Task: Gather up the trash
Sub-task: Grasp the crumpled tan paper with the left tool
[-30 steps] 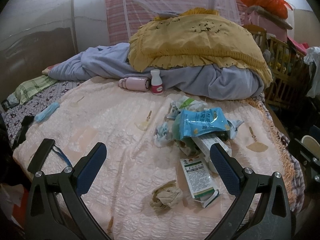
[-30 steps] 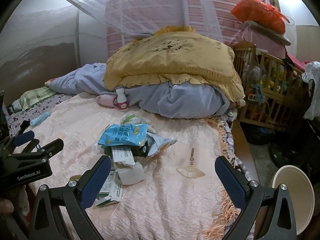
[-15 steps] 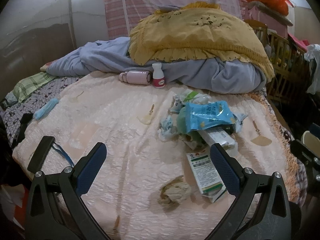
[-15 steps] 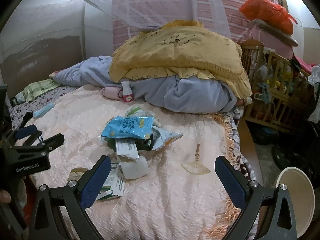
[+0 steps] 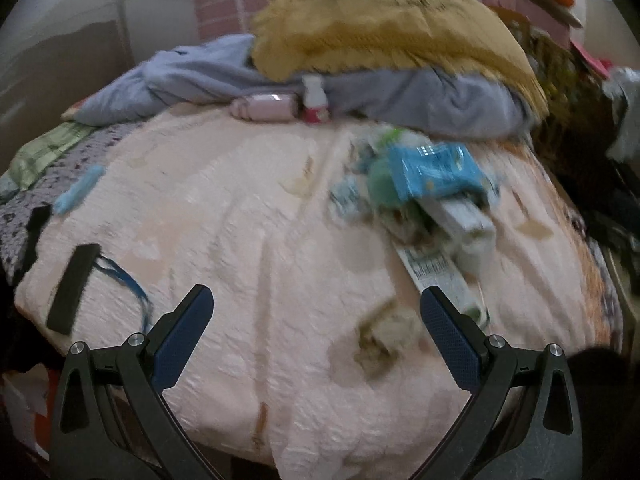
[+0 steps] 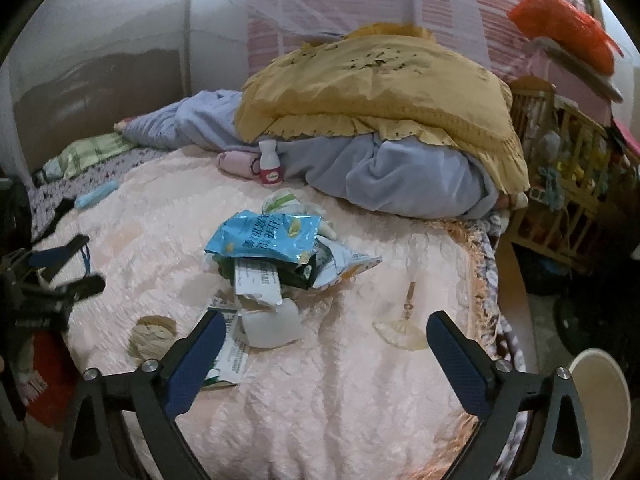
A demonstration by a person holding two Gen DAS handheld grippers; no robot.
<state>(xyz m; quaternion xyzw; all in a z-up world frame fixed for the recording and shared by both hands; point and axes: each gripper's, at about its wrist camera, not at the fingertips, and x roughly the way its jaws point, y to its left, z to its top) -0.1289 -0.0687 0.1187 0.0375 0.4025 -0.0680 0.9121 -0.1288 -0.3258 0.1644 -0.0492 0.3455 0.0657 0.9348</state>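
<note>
A heap of trash lies on the pink bedspread [image 6: 360,400]: a blue snack bag [image 6: 266,236] [image 5: 434,170], white cartons [image 6: 258,280] [image 5: 464,216], a flat printed box [image 6: 230,354] [image 5: 440,276] and a crumpled brown paper ball [image 6: 152,336] [image 5: 384,332]. My left gripper [image 5: 316,320] is open and empty, above the bed's near edge, with the paper ball just inside its right finger. My right gripper [image 6: 324,340] is open and empty, and its left finger overlaps the flat box. The left gripper also shows at the left of the right wrist view [image 6: 60,268].
A small white bottle [image 6: 270,166] and a pink case [image 6: 240,162] stand by the piled blue blanket [image 6: 400,176] and yellow cover [image 6: 372,92]. A black bar [image 5: 74,288] with a blue cord lies at the left. A wooden crib [image 6: 568,184] and a white bucket [image 6: 600,408] stand to the right.
Both grippers have moved in over the bed, so the trash heap looks larger and closer. The left wrist view is blurred by motion. Both stay open.
</note>
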